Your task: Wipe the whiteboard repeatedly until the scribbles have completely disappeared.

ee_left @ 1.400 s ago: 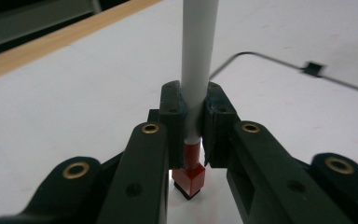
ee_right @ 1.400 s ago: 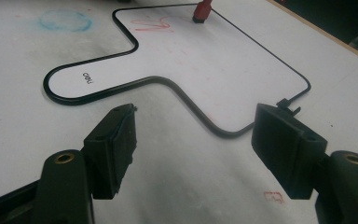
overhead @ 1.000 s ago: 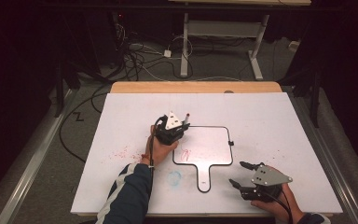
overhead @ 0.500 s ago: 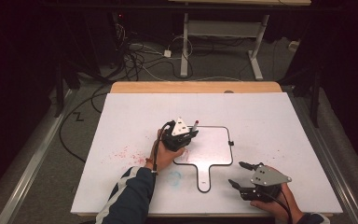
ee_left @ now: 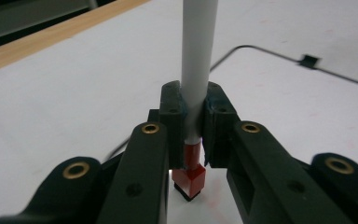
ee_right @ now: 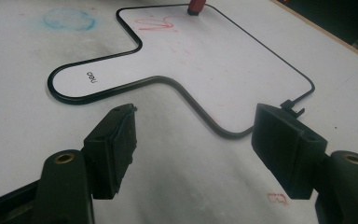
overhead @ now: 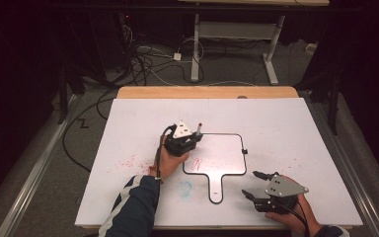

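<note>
Clamping a red-tipped marker (ee_left: 197, 70), the left gripper (overhead: 186, 142) is pressing it onto the small whiteboard (overhead: 222, 153); right gripper (overhead: 256, 184) is waiting spread nearby.

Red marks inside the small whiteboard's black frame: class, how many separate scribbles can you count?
1: a red scribble near the small whiteboard's left edge, just below the marker tip held in the left tongs. Fainter marks may be hidden.

My right gripper (ee_right: 193, 149) hangs jaws apart above the white tabletop (ee_right: 23, 116) — beyond it, a black-rimmed, paddle-shaped whiteboard (ee_right: 205, 60) bears red scribbles (ee_right: 156, 23) — a red marker tip (ee_right: 196, 7) touching its far edge.
</note>
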Available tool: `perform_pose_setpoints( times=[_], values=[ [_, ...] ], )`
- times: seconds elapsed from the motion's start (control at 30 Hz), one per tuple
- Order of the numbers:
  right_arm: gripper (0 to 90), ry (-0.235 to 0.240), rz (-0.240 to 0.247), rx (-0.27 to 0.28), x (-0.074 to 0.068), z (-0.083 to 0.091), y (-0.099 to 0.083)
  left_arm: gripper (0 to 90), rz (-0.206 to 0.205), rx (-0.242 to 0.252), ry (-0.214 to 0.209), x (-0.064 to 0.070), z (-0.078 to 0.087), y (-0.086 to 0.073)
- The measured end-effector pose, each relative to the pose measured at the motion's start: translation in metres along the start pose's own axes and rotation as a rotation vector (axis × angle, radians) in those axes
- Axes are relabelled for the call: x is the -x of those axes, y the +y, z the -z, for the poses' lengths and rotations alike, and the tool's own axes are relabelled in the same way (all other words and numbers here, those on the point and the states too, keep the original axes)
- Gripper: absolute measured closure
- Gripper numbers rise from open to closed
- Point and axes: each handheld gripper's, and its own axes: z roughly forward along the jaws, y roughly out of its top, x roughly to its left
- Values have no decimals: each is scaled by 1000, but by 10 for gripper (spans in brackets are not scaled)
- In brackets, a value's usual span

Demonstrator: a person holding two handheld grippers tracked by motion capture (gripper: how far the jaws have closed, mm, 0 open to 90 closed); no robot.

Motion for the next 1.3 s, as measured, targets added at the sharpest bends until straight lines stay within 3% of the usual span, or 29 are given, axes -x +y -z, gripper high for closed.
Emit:
perform_pose_setpoints(
  times=[0.1, 0.17, 0.2, 0.27, 0.33, 0.47, 0.53, 0.6, 0.67, 0.8, 0.83, 0.9, 1.0, 1.13, 1.17, 1.2, 1.3],
  values=[
    [320, 1, 0, 0, 0, 0, 0, 786, -12, -4, -45, 18, -5, 4],
    [320, 1, 2, 1, 0, 0, 0, 786, -46, -14, -42, 24, -5, 5],
    [320, 2, 3, 1, 0, 0, 0, 786, -44, -16, -44, 23, -4, 4],
    [320, 0, 3, 1, 1, 0, -1, 786, -43, -19, -15, 15, -1, 3],
    [320, -2, 3, 1, 1, 1, -1, 786, -26, -11, 9, 3, 0, 1],
    [320, -3, 4, 0, 0, 1, 0, 786, 12, -33, 97, -18, 8, -3],
    [320, -1, 5, 1, 0, 1, 0, 786, 33, -35, 116, -25, 11, -5],
    [320, 2, 7, -2, 0, 0, 0, 786, 62, -24, 104, -27, 13, -8],
    [320, 3, 12, -4, 0, 0, 0, 786, 66, -14, 73, -22, 13, -8],
    [319, 2, 8, -2, 1, 0, 0, 786, 21, -3, 0, 1, 6, -4],
    [319, 2, 8, -2, 1, 0, 0, 786, -13, 3, -17, 6, 3, -2],
    [320, 4, 15, -1, 0, 0, 1, 786, -26, -12, -37, 15, 1, 0],
    [319, 5, 20, -2, -1, 0, 1, 786, -37, -16, -40, 15, 2, 1],
    [319, 2, 16, -1, 0, 1, 0, 786, -42, -6, 16, 0, 6, -3],
    [319, 2, 15, 0, 0, 1, 0, 786, -38, 7, 0, -5, 6, -4],
    [319, 1, 15, -1, 0, 1, 0, 786, -1, -3, 23, -7, 8, -5],
    [319, 2, 17, -3, 0, 1, 0, 786, 7, -7, 25, -8, 10, -6]
  ],
)
